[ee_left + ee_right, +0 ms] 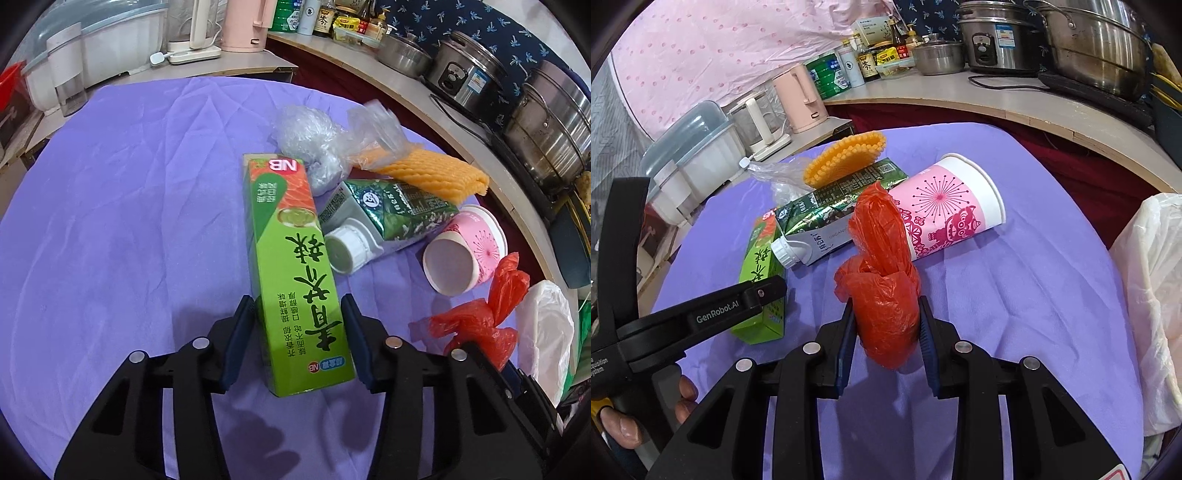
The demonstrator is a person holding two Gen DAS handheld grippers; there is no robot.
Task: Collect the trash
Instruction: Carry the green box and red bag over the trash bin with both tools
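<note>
We see one green box (pixel 295 266), one carton (pixel 384 218), one pink cup (pixel 945 206), one red bag (pixel 882 295), one yellow net (pixel 432 175), two clear bags (pixel 306 136)

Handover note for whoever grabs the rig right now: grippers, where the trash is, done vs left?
Left gripper: jaws around the near end of the green box; firm contact not clear.
Right gripper: shut on the red plastic bag.
On the purple cloth: carton, pink paper cup on its side, orange foam net, clear plastic wrap. White bag sits at the table's right edge.
Done: nothing visibly binned yet.
Left: drop off both held pieces, then collect the other four.
</note>
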